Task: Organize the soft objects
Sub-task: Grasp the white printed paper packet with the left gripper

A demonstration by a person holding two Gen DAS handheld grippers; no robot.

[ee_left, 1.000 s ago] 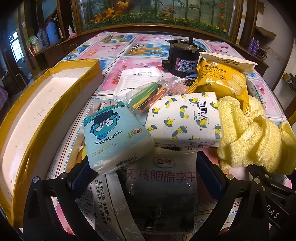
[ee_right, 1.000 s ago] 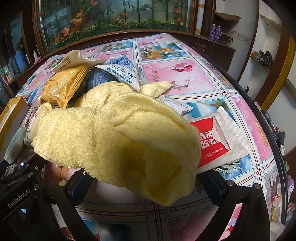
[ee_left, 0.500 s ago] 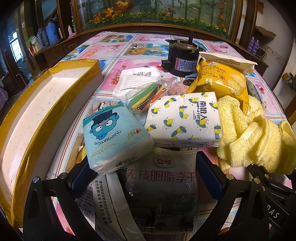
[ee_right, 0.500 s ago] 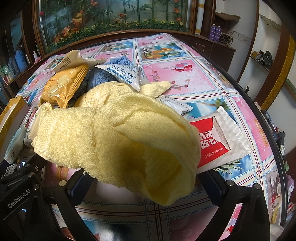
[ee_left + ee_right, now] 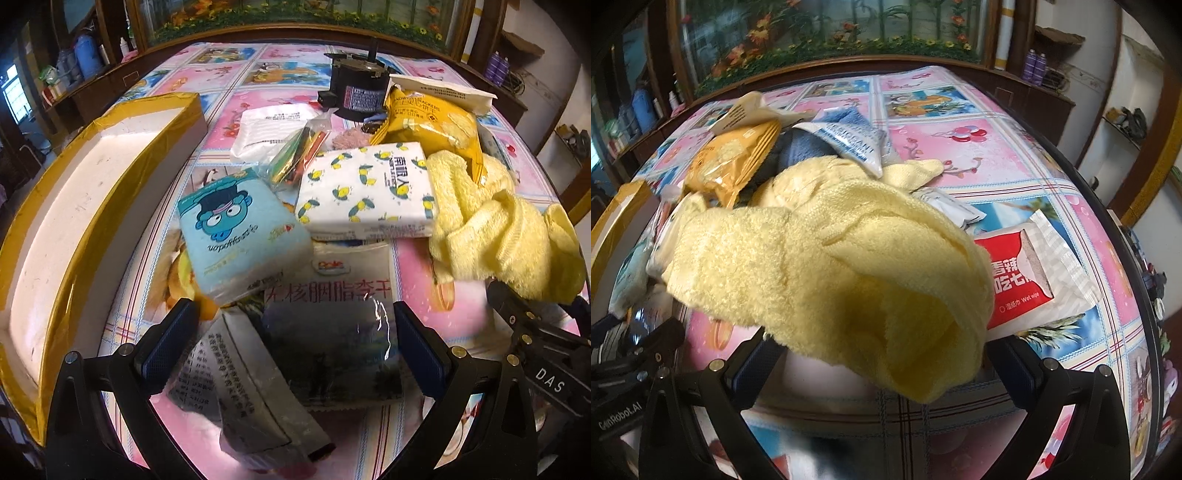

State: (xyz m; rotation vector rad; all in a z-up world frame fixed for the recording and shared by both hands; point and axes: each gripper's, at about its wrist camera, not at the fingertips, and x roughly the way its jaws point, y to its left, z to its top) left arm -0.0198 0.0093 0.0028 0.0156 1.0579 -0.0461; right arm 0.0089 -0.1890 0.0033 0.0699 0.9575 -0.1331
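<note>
Straddling yellow towel [image 5: 827, 266]: right hand-held gripper [image 5: 882, 365].

Both tools [image 5: 291, 345] [image 5: 882, 367] spread wide.

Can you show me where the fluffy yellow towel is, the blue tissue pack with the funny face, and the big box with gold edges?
yellow towel [image 5: 827, 266]: right wrist view, on its fluffy middle fold.
blue tissue pack [image 5: 236, 232]: left wrist view, on its top face below the cartoon face.
gold-edged box [image 5: 66, 206]: left wrist view, on its white inside floor.

light: dim daylight, window far left | edges: fisheye-bent, black corners | blur: near foreground soft
</note>
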